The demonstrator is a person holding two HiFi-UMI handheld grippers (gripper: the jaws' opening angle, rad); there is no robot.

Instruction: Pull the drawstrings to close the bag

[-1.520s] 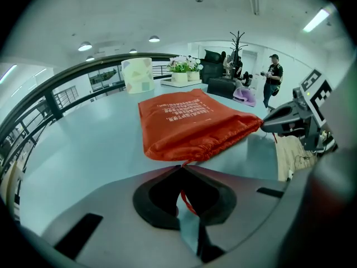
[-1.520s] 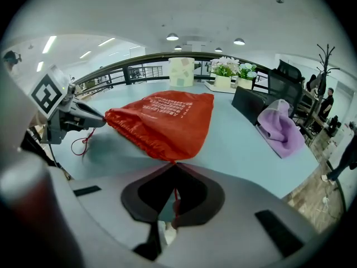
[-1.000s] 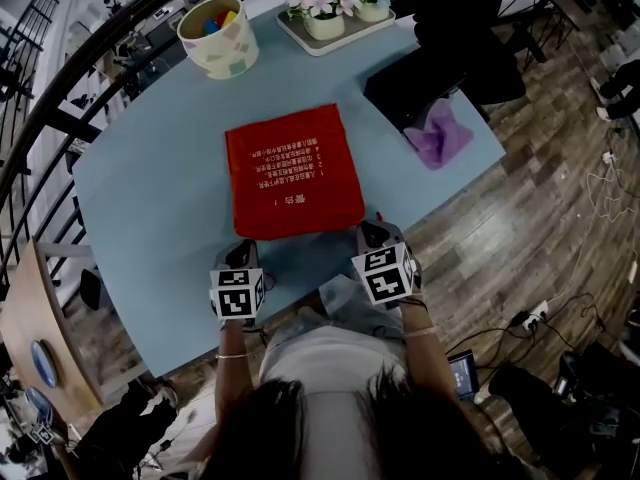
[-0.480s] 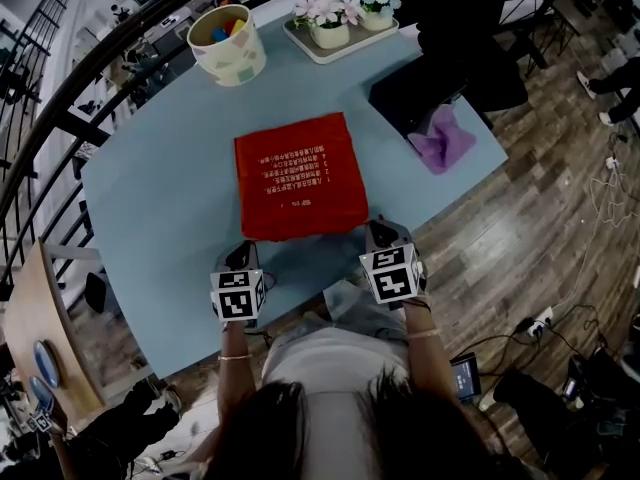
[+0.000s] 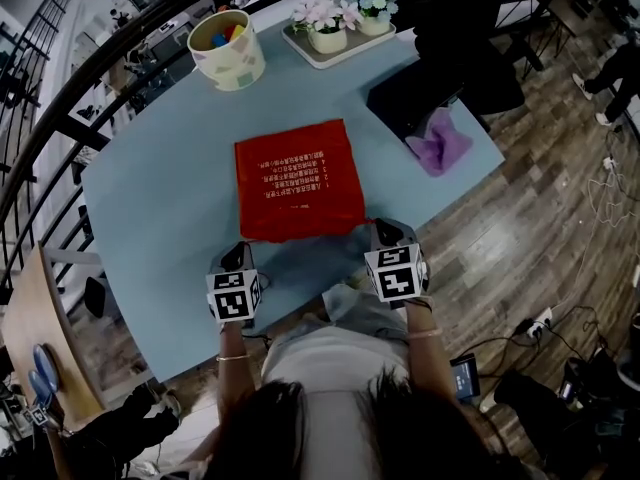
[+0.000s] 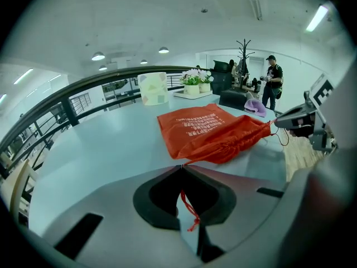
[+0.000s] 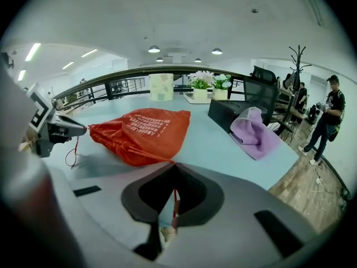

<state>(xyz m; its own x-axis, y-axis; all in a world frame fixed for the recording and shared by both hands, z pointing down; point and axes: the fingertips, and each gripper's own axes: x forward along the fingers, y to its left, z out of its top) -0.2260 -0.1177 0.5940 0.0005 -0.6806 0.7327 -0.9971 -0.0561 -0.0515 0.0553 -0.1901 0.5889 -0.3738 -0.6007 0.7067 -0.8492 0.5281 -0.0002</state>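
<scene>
A red drawstring bag (image 5: 298, 178) with white print lies flat on the light blue table (image 5: 160, 198), its gathered mouth toward me. My left gripper (image 5: 238, 258) sits at the bag's near left corner, shut on a red drawstring (image 6: 189, 208) that runs from the puckered mouth (image 6: 223, 149) through its jaws. At the near right corner my right gripper (image 5: 381, 234) is shut on the other drawstring (image 7: 174, 205). In the right gripper view the bag (image 7: 142, 130) is bunched toward the left gripper (image 7: 58, 130), with a loop of string (image 7: 71, 152) hanging below it.
A patterned tub (image 5: 227, 48) with coloured pieces stands at the back left. A tray of flower pots (image 5: 340, 28) is at the back. A black object (image 5: 415, 93) and a purple cloth (image 5: 440, 138) lie at the right. The table's near edge is just behind both grippers. A person (image 6: 273, 82) stands beyond the table.
My right gripper has shifted a little to the right and the left one slightly toward me, both still holding their strings. The bag stays in place.
</scene>
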